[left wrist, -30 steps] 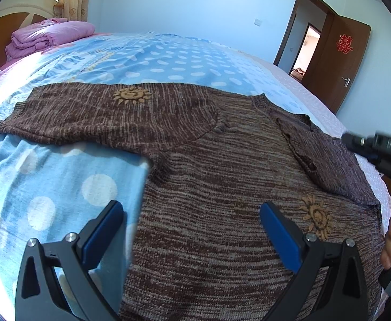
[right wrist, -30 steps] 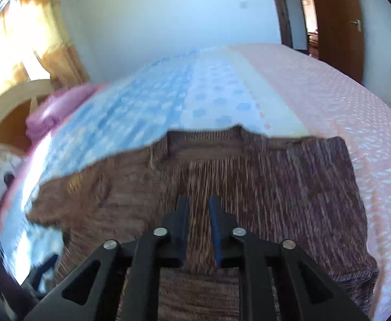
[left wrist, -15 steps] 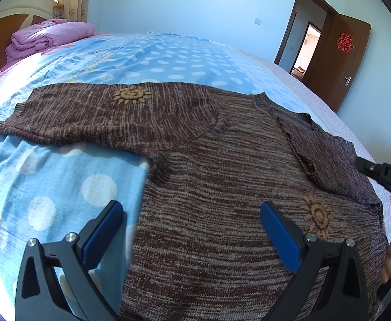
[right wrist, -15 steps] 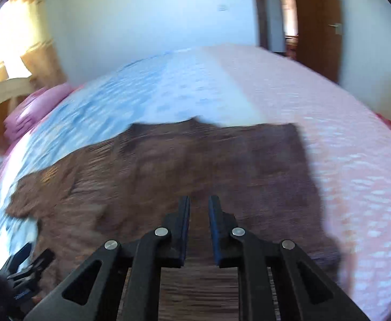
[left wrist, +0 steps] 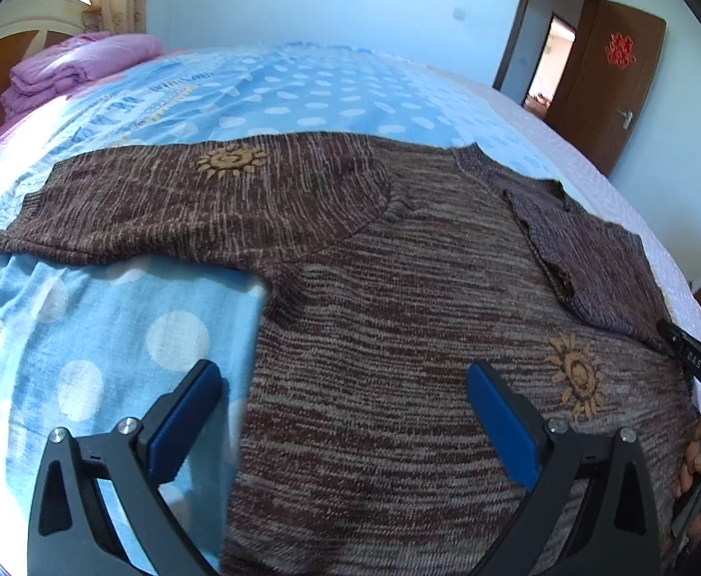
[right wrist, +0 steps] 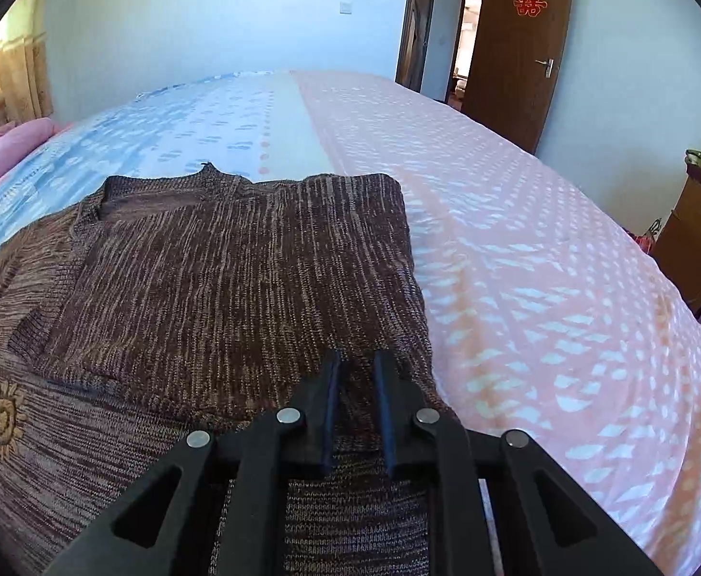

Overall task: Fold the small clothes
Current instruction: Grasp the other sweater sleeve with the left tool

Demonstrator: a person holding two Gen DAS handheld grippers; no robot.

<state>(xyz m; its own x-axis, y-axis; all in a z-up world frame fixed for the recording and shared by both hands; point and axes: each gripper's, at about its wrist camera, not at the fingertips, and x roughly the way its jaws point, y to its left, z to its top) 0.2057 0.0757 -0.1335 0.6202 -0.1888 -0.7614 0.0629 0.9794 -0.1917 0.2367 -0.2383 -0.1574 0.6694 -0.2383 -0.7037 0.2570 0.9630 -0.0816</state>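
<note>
One brown sweater (left wrist: 398, 326) lies flat on the bed (left wrist: 110, 317), one sleeve spread out, the other folded in, with two sun patches. The left gripper (left wrist: 345, 413) is wide open; the right gripper (right wrist: 357, 374) is almost closed, grasping nothing

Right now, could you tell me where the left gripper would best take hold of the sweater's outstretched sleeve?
Probably at the cuff, coming in from its open outer end. That sleeve lies flat, spread away from the sweater body, and the cuff edge is free on the bedsheet. The left gripper hangs with jaws wide apart.
</note>
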